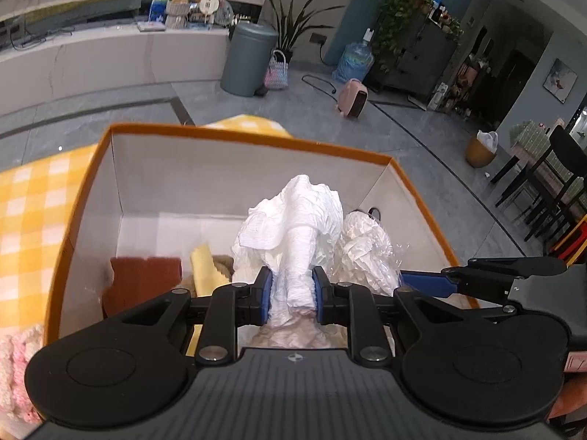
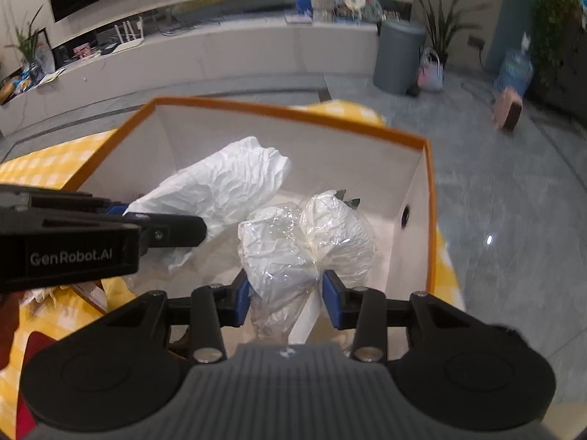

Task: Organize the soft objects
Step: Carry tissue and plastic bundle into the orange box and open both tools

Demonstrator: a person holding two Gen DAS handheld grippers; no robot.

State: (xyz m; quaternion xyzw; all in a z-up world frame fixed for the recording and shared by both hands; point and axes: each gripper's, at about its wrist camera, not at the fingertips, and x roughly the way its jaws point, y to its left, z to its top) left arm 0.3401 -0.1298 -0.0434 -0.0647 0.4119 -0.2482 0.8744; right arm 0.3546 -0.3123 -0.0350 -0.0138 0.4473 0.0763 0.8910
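Fingers: left gripper (image 1: 292, 291) pinches crumpled white paper (image 1: 297, 220); right gripper (image 2: 287, 299) pinches clear plastic bundle (image 2: 304, 242) | Position: both bundles side by side over the open orange-rimmed box (image 1: 253, 139) | Inside box: brown cloth (image 1: 145, 275), yellow cloth (image 1: 205, 266) | Under box: yellow checked tablecloth (image 1: 29, 212)
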